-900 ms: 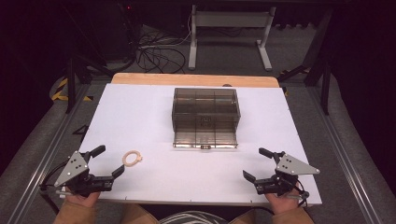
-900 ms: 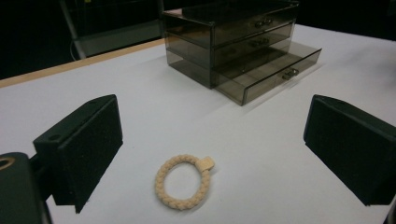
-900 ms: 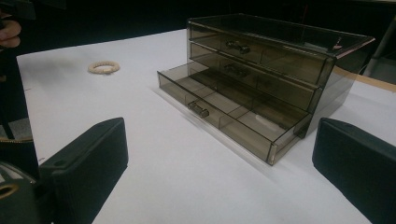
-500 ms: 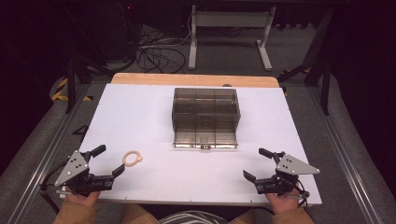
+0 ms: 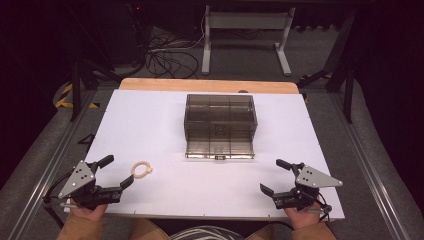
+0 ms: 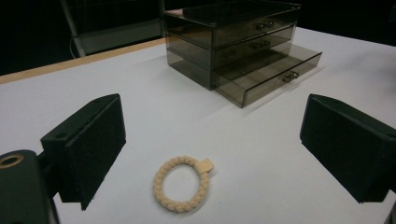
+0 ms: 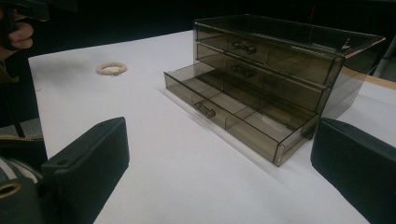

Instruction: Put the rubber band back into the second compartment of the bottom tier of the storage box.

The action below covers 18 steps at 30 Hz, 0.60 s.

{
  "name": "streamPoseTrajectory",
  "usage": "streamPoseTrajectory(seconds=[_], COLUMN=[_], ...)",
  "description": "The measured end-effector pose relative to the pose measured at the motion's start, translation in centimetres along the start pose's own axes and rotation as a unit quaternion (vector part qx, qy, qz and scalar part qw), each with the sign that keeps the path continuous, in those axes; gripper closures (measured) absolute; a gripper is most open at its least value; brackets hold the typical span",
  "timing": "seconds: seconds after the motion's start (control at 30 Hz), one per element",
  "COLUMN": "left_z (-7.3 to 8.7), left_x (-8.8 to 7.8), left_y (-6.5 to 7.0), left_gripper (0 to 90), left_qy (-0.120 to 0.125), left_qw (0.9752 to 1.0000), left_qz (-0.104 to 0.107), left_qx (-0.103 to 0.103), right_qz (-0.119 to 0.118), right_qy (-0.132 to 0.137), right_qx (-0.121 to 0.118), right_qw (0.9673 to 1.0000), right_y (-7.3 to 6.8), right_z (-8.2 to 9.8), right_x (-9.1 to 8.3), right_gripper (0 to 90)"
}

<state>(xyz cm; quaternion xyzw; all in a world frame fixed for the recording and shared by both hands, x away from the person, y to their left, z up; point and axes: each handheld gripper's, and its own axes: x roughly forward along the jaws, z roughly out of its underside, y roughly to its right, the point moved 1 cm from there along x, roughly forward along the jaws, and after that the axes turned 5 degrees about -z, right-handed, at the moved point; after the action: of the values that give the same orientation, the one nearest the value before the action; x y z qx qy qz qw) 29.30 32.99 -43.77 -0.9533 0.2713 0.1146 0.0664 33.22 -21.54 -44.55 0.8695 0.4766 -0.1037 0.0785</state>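
One left gripper (image 5: 115,172) at the near left corner of one white table (image 5: 150,115), jaws spread wide, nothing between the pads, nothing held. Just past its tips, one beige braided ring (image 5: 141,170), flat on the table top, touching neither jaw; in the left gripper view, the same ring (image 6: 182,183) lying between the two black pads (image 6: 91,149) yet clear of both. Farther in, at mid table, one smoky clear drawer box (image 5: 220,117) with three drawers stacked: top two pushed in, bottom drawer (image 5: 219,148) pulled out toward the near edge, divided into compartments, one small handle at its front. At the near right corner, one right gripper (image 5: 276,176), jaws likewise wide apart, gripping nothing, well apart from the ring and near the open drawer.
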Motion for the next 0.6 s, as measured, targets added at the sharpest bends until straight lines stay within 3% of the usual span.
streamPoseTrajectory(seconds=[0.13,0.37,0.6], left_z=[-0.6,-1.2,-2.0], left_x=[0.5,1.2,1.9], left_y=[-0.1,-0.1,-0.5], left_gripper=[7.3,7.5,9.1], left_qy=[0.001,-0.011,-0.018], left_qw=[0.9999,0.9998,0.9996], left_qz=[0.012,0.015,0.023], left_qx=[-0.005,0.006,0.003], right_qz=[-0.002,-0.002,-0.004], right_qy=[-0.001,-0.006,-0.008], right_qx=[0.001,0.002,0.002], right_qw=[1.0000,1.0000,1.0000], right_y=[0.0,0.0,-0.1], right_z=[0.1,0.1,0.1], right_x=[0.1,0.3,0.5], right_gripper=[4.9,5.0,5.0])
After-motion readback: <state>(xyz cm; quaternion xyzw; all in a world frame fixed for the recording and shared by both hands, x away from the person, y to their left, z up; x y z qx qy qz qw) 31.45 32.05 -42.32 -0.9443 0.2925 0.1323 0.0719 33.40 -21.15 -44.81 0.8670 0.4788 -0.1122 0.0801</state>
